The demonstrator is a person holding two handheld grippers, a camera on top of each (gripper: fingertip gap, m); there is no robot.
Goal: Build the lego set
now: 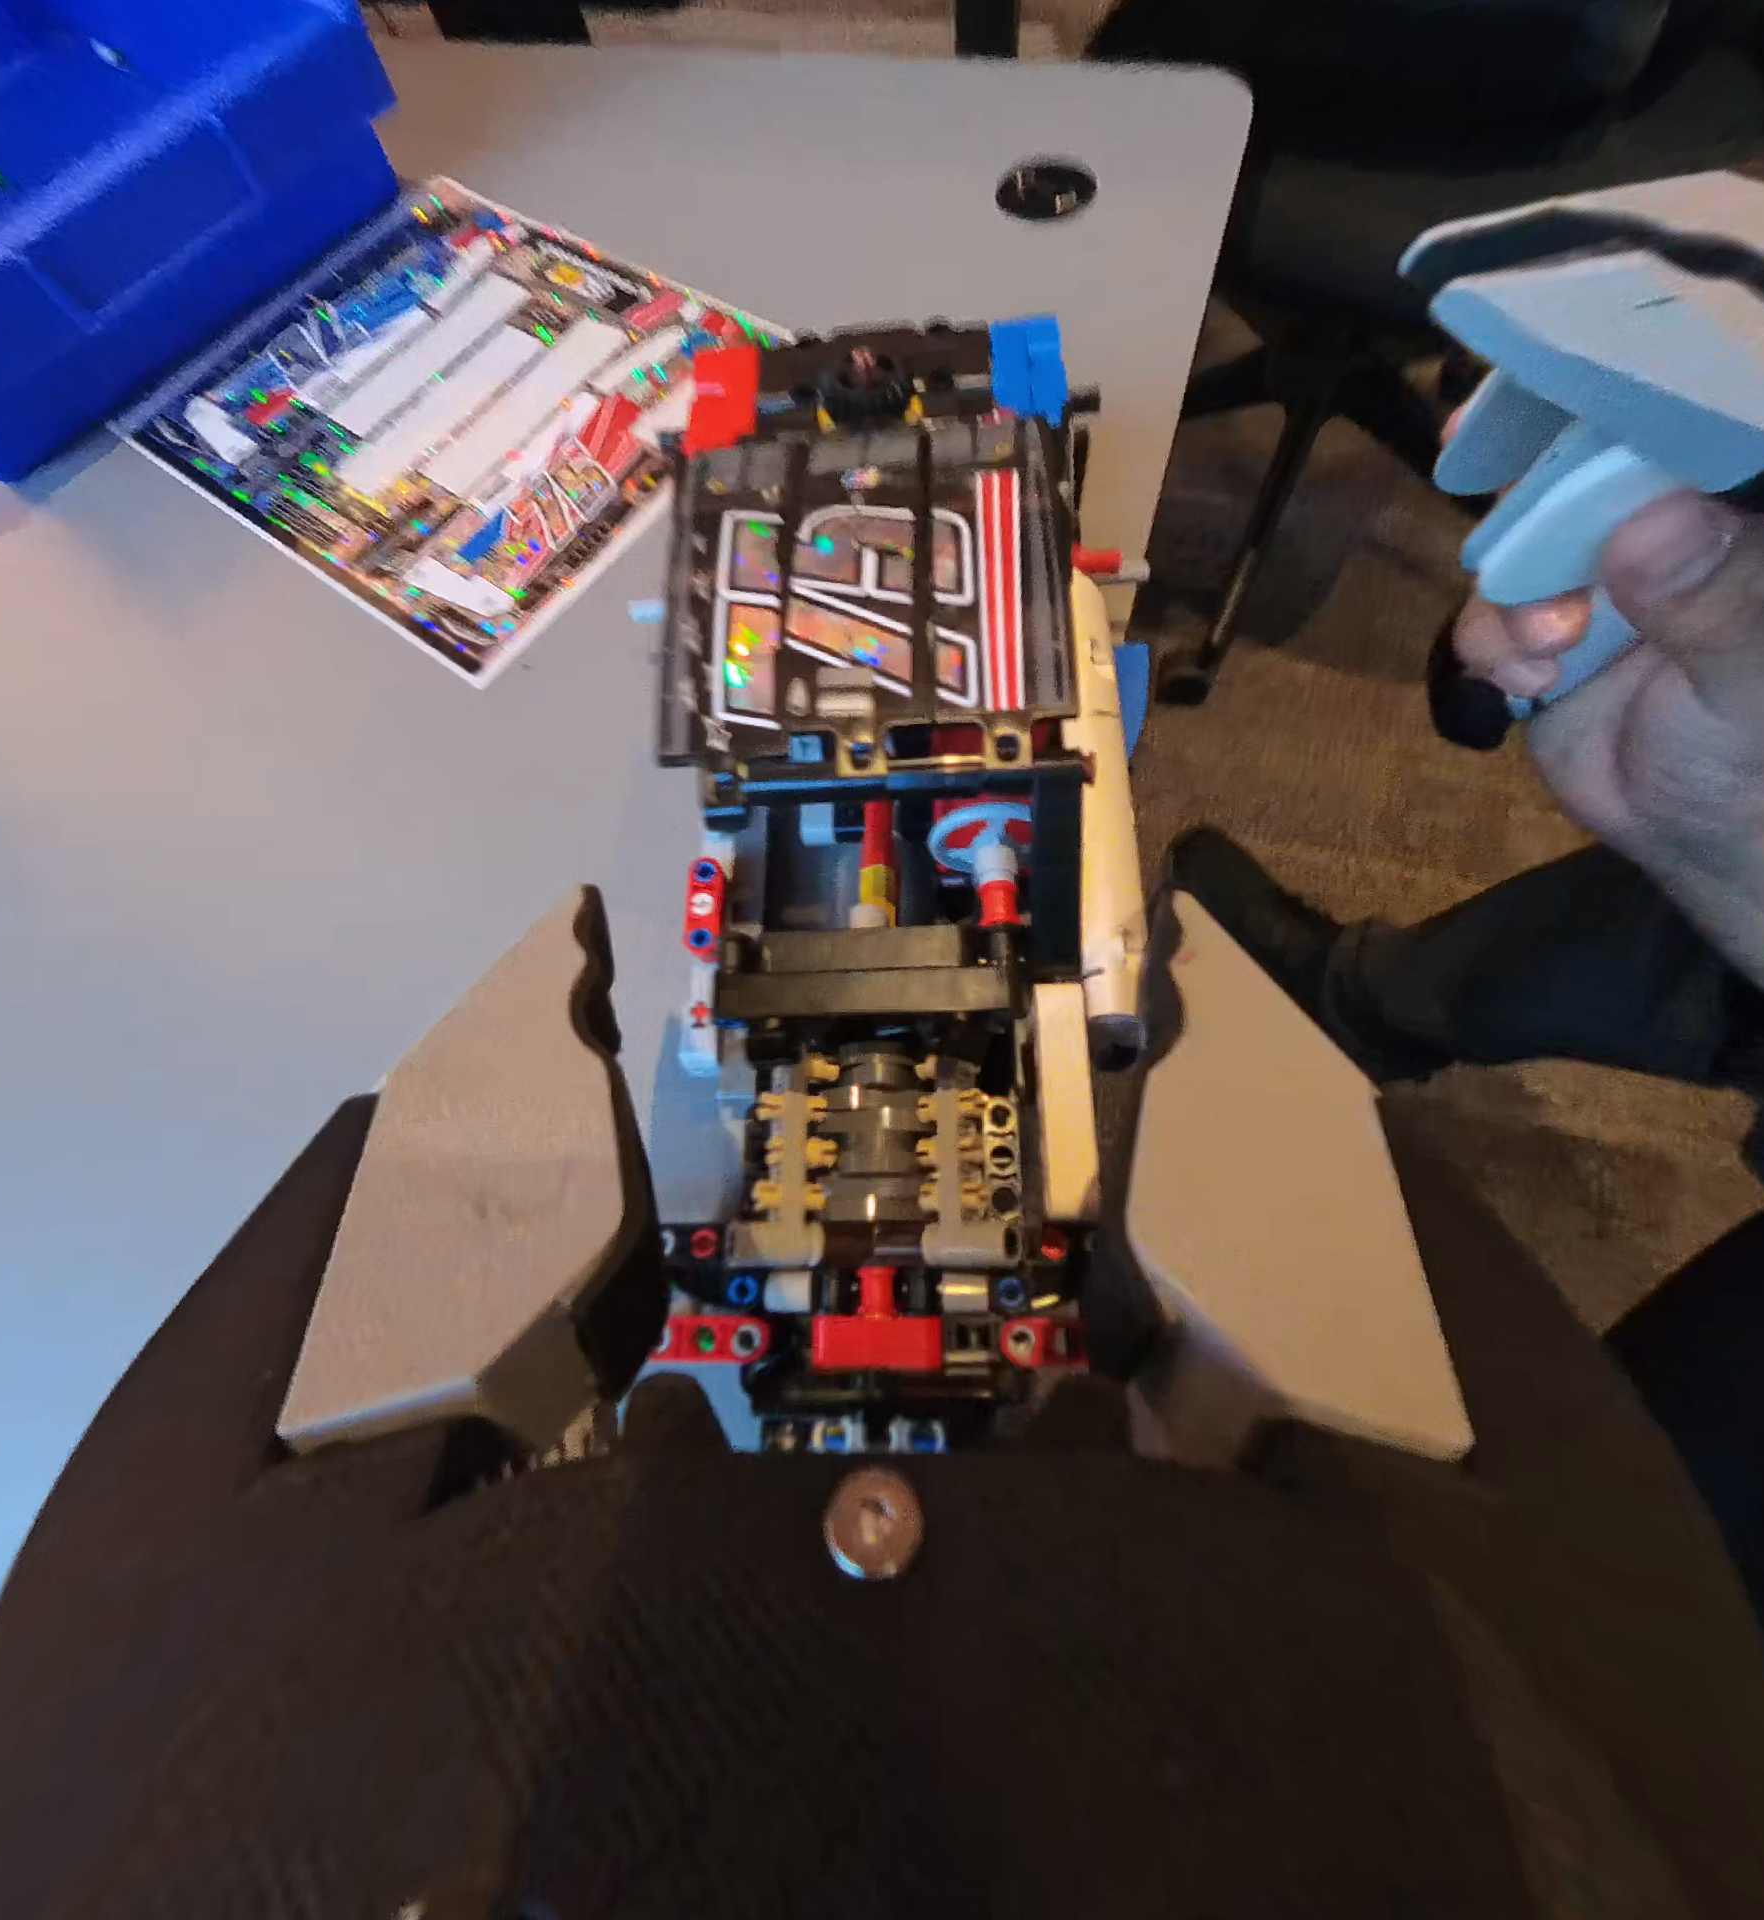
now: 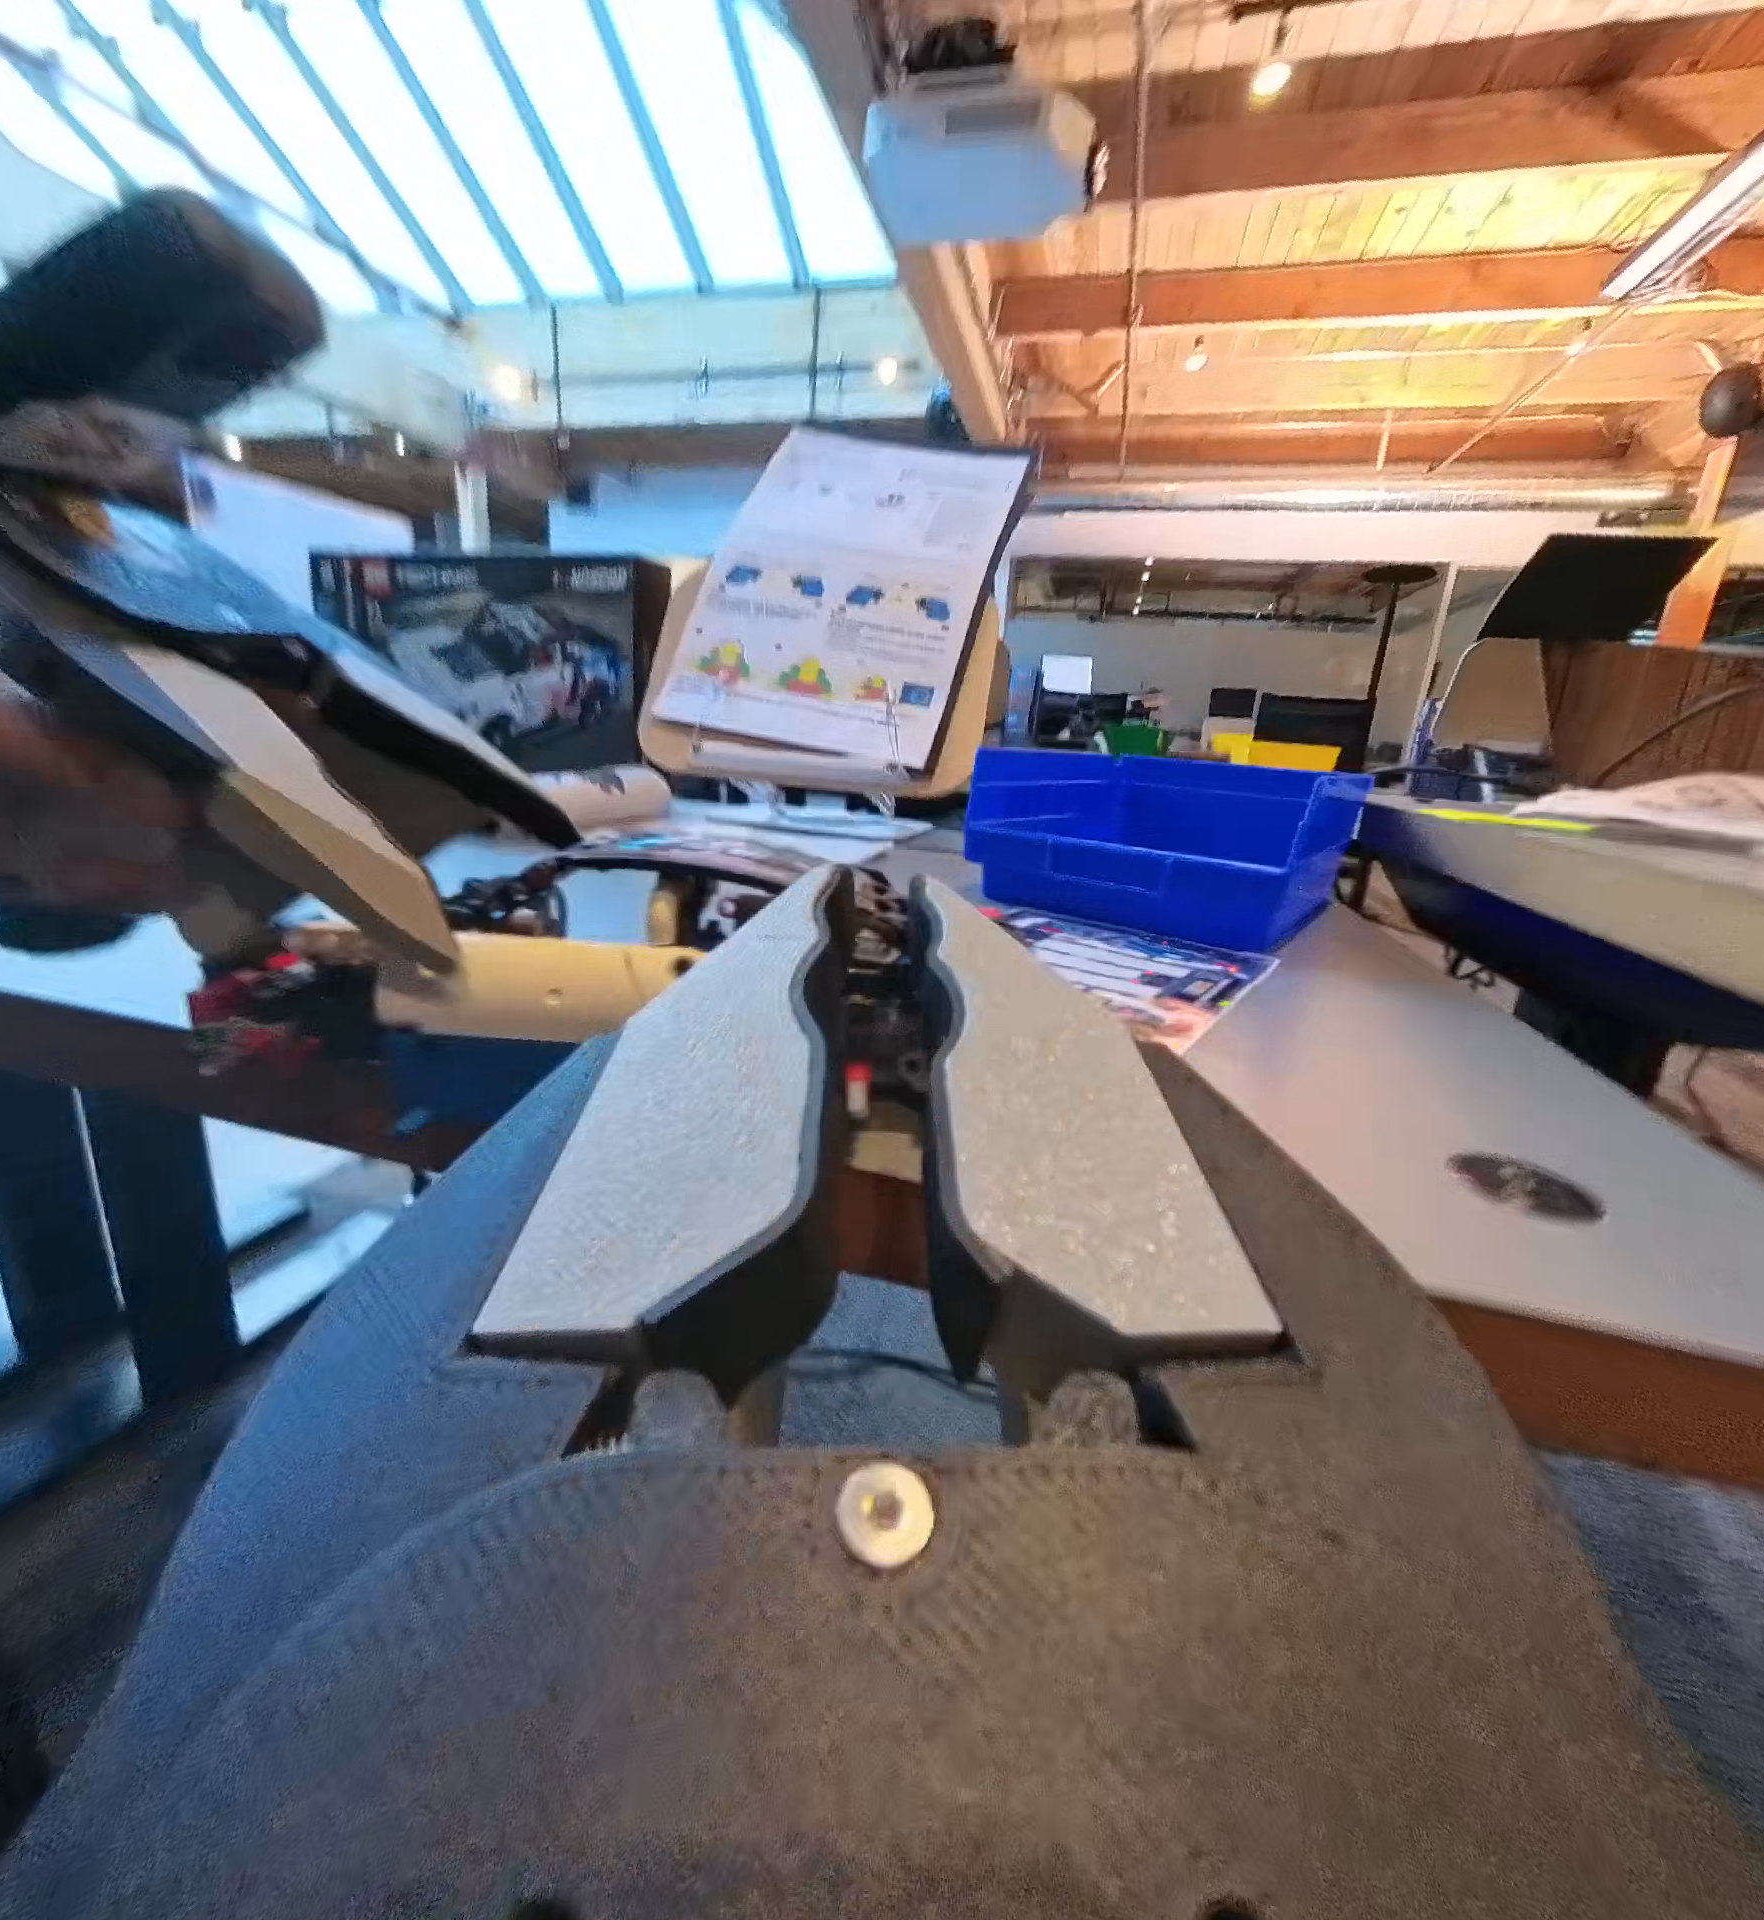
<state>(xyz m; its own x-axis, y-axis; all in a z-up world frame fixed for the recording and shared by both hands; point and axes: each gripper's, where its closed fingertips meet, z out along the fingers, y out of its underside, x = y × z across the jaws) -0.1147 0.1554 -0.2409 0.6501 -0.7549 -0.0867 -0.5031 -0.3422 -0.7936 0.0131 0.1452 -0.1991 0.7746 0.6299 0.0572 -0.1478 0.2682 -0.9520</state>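
The partly built lego car (image 1: 878,727) has a black hood with a shiny number sticker, a grey steering wheel and a tan and grey engine. My left gripper (image 1: 883,914) is shut on its engine end, one finger on each side, and holds it over the table's right edge. In the right wrist view the car's white side (image 2: 566,977) shows beside the left gripper (image 2: 499,899). My right gripper (image 2: 880,883) is nearly closed with a narrow gap and nothing seen in it, close to the car's side. Its grey body (image 1: 1636,364) and a hand show at the right.
A blue bin (image 1: 78,208) and a shiny sticker sheet (image 1: 421,436) lie on the white table (image 1: 234,935). An instruction booklet on a stand (image 2: 836,603) and the set's box (image 2: 483,644) stand at the back. A cable hole (image 1: 1044,187) is near the table corner.
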